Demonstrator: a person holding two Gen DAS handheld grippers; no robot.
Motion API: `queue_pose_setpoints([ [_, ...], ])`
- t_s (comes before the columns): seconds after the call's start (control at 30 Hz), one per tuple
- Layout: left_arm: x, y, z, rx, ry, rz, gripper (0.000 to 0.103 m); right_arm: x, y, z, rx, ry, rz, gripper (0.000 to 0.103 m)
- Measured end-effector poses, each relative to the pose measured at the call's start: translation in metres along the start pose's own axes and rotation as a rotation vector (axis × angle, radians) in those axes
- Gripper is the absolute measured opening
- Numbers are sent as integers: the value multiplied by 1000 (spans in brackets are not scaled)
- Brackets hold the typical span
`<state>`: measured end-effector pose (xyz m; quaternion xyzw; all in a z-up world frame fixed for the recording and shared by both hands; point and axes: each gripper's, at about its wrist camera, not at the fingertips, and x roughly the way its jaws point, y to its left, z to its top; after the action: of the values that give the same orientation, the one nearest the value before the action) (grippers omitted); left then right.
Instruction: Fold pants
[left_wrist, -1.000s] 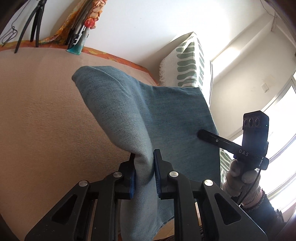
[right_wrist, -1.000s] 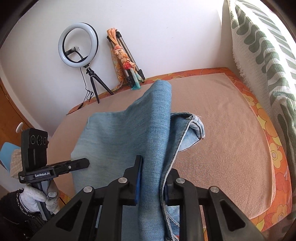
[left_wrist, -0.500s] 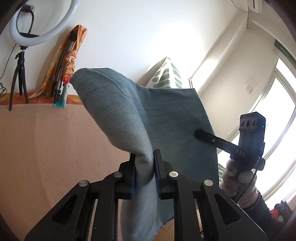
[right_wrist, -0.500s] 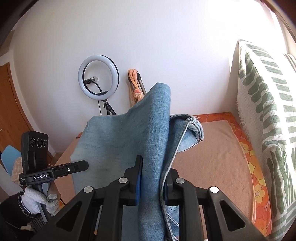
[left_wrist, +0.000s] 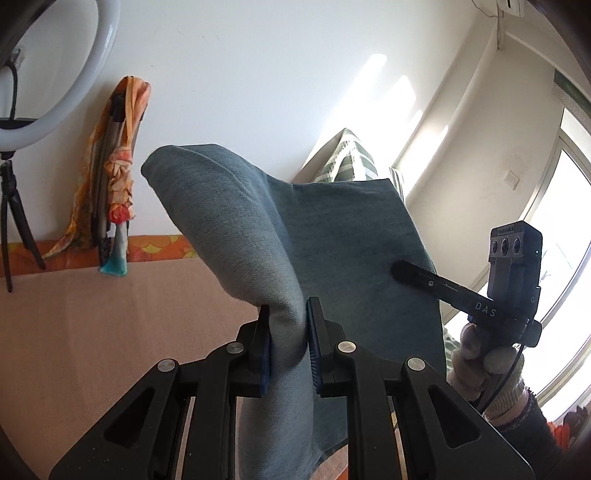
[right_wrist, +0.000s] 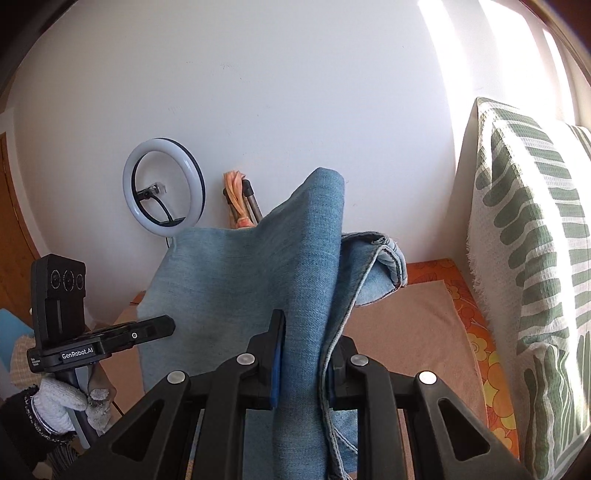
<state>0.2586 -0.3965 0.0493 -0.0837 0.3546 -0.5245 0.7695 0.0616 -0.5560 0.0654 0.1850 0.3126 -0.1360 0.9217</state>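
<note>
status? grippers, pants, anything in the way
Left gripper shut on pants. Right gripper shut on pants too. Denim held up between both, above the bed. Nothing in the way.

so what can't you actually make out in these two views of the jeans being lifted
- Lower part of the jeans: both views, cut off by the bottom edge and covered by the gripper bodies.
- Whether the jeans touch the bed: both views, hidden behind the cloth.
- Right gripper far pad: right wrist view, covered by a denim fold.
- Left gripper pads: left wrist view, mostly buried in cloth.
- Outside the window: left wrist view, blown out by glare.
</note>
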Motion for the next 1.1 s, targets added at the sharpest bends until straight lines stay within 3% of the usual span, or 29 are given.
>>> queue_pose_setpoints([
  [0.3, 68, 37, 27, -5, 25, 31, 15, 73, -35, 27, 3, 19, -34, 16],
  [0.73, 171, 117, 30, -63, 104, 79, 15, 208, -89, 24, 37, 110, -59, 16],
  [1.1, 207, 157, 18, -79, 144, 131, 15, 282, -113, 10, 35, 186, -112, 15],
])
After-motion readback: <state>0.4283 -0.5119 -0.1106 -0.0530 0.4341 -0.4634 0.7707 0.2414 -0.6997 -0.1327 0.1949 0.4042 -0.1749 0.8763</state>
